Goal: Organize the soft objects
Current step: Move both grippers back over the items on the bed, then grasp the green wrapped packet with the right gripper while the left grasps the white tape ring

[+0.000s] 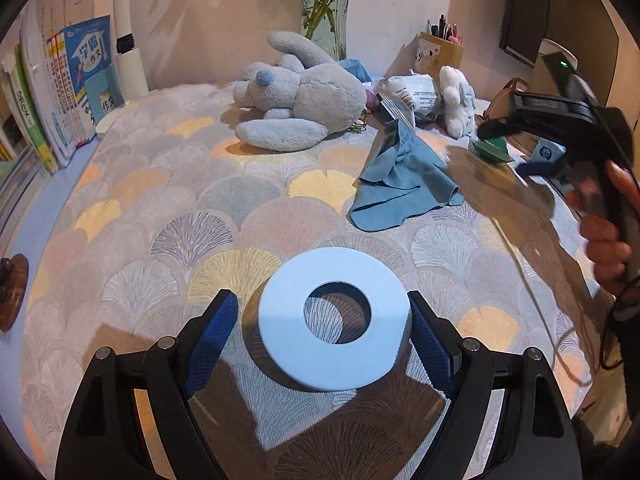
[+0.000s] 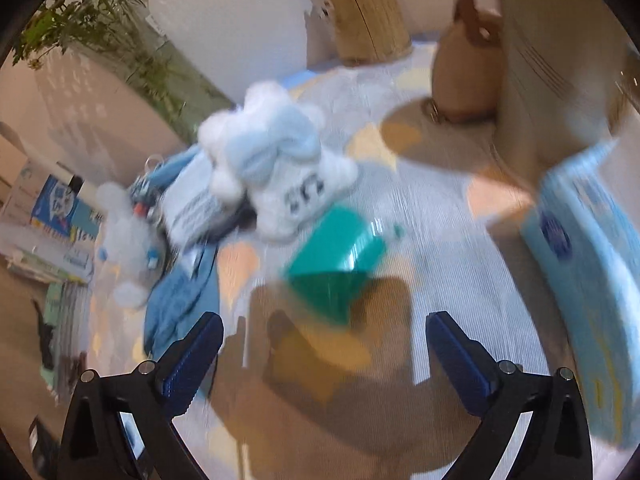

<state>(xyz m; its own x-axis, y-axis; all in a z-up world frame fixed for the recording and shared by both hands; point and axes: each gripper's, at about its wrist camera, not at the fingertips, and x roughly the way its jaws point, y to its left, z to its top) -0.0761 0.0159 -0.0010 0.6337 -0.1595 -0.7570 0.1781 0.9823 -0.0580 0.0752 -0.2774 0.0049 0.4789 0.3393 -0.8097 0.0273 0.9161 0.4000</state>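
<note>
Fabric tablecloth (image 1: 168, 208) carrying the soft items: grey plush dog (image 1: 296, 100), blue cloth (image 1: 400, 184), white plush (image 2: 276, 168). Pale blue ring (image 1: 334, 320) lies flat between the spread left gripper (image 1: 326, 340) fingers, the right pad apparently touching; close evenly, squarely centred. Right gripper (image 2: 324, 356): spread, empty, green packet (image 2: 336, 256) just ahead.

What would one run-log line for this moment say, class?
left claw: open, straddling pale blue ring | right claw: open, empty, above green object | blue cloth: crumpled on tablecloth
</note>
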